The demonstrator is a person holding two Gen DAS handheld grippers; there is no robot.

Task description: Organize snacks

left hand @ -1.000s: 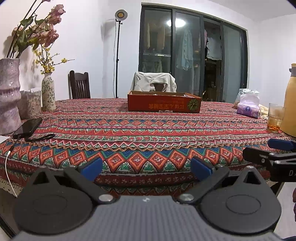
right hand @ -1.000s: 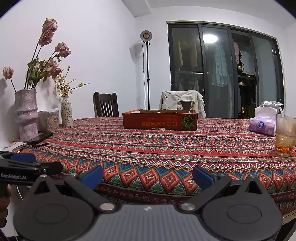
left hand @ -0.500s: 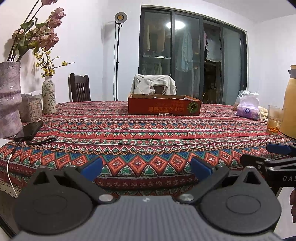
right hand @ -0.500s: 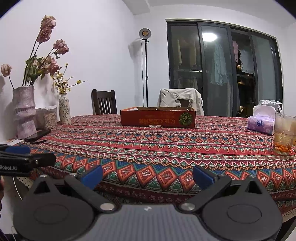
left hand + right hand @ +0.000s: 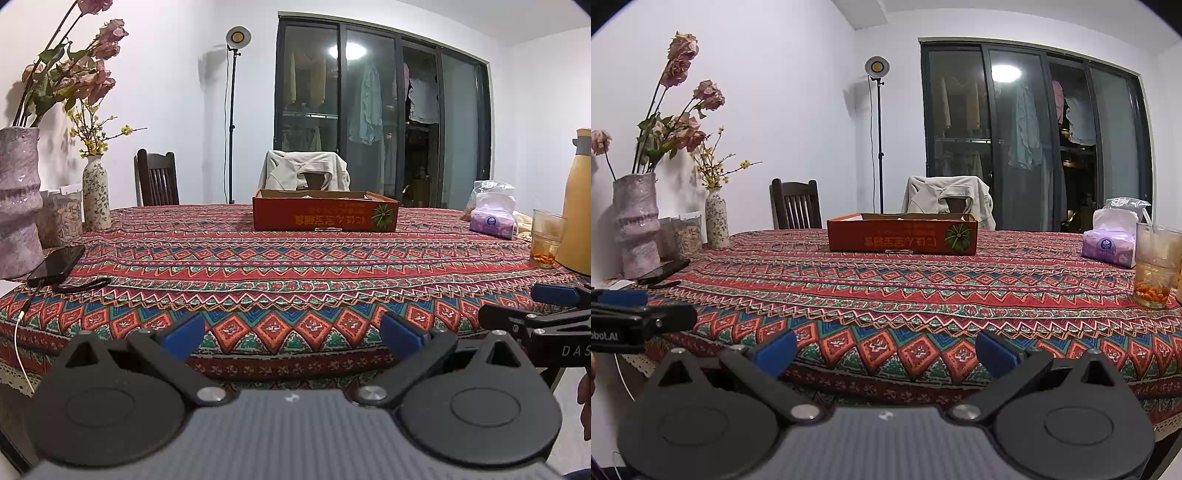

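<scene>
Both cameras have sunk a little over the last second: the table edge sits higher in each view and less of the box's inside shows, while nothing on the cloth has shifted. At far left lie the vase (image 5: 16, 192) and phone (image 5: 55, 264). The left gripper (image 5: 291, 334) hangs short of the table (image 5: 295, 280), jaws spread and empty. The red box (image 5: 325, 214), probably where snacks belong, rests mid-table, well apart from both tools. The right gripper (image 5: 886, 349) is likewise spread and empty. No loose snacks are visible, so organizing seems not yet begun. Tissue pack (image 5: 1110, 249) and glass (image 5: 1154, 273) stand at right.
</scene>
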